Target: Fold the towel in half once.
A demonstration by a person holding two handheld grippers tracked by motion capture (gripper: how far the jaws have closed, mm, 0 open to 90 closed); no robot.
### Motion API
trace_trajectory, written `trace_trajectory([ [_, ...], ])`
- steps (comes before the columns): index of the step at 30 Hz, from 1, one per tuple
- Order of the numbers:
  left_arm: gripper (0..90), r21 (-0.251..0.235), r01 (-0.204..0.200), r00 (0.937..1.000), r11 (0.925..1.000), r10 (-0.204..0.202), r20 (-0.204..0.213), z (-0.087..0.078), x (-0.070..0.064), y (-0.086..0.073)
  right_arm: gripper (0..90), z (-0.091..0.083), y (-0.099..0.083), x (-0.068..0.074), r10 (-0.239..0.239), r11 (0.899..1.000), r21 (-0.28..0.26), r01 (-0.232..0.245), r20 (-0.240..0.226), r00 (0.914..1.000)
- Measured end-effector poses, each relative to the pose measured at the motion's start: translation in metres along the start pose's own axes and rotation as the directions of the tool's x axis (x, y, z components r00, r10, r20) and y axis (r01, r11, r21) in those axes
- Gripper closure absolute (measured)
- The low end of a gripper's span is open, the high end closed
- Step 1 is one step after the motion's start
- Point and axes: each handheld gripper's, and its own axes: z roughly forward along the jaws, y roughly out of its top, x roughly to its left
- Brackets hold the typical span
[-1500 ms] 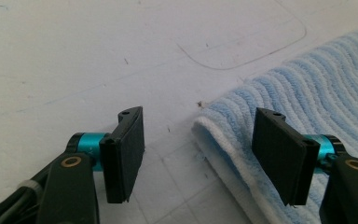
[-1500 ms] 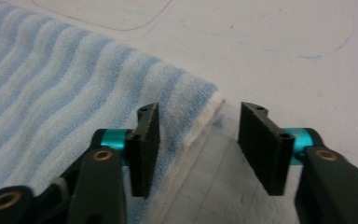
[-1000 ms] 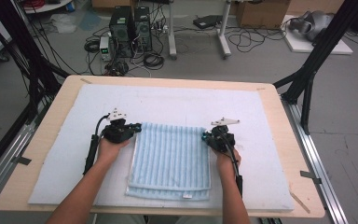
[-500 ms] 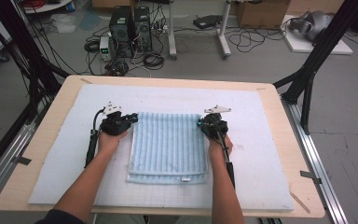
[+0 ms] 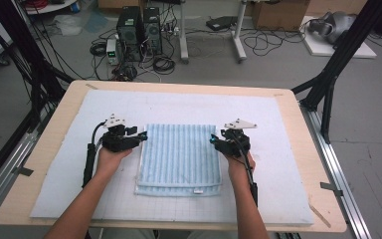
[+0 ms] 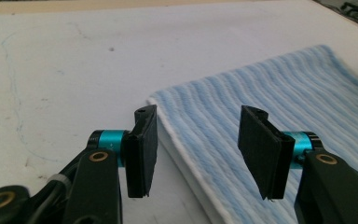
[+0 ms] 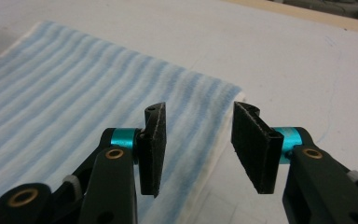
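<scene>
I work in what looks like a research lab. Beyond my tongs, past the far edge of the wooden counter point(image 5: 59, 124), two black computer towers point(image 5: 138, 27) stand on a bare grey floor point(image 5: 288, 64) among tangled cables point(image 5: 164, 62). Black frame struts point(image 5: 335, 69) rise on both sides, and cardboard boxes point(image 5: 278, 12) sit farther back.

The towel point(image 6: 279, 107) runs off the right edge in the left gripper view. In the right gripper view its left part is cut off too.
</scene>
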Motion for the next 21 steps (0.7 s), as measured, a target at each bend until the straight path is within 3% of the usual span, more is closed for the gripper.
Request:
trace_trajectory([
  [3, 46.5, -0.018, 0.003, 0.999, 0.9998, -0.002, 0.044, -0.011, -0.008, -0.004, 51.6, -0.009, -0.002, 0.007, -0.027, 0.999, 0.022, 0.027, -0.026, 0.9993],
  [6, 46.0, -0.006, -0.015, 0.9961, 0.9999, 0.016, 0.087, -0.018, -0.015, -0.004, 51.8, -0.019, -0.005, 0.015, -0.047, 0.999, -0.006, 0.047, -0.043, 0.998],
  [8, 45.4, -0.049, -0.025, 0.9952, 0.9985, 0.03, 0.093, -0.025, -0.018, -0.005, 51.8, -0.023, -0.007, 0.017, -0.057, 0.998, -0.008, 0.056, -0.052, 0.9971],
  [14, 42.0, -0.077, 0.006, 0.9931, 0.997, 0.003, 0.118, -0.039, -0.018, -0.015, 51.8, -0.035, -0.016, 0.018, -0.045, 0.999, -0.031, 0.043, -0.052, 0.9977],
  [16, 41.8, -0.096, -0.01, 0.9908, 0.9954, 0.022, 0.133, -0.044, -0.02, -0.02, 52.1, -0.039, -0.02, 0.017, -0.038, 0.999, -0.032, 0.036, -0.053, 0.9979],
  [21, 41.2, -0.053, -0.042, 0.9845, 0.9977, 0.051, 0.168, -0.051, -0.026, -0.029, 51.3, -0.047, -0.029, 0.019, -0.043, 0.999, -0.031, 0.041, -0.061, 0.9972],
])
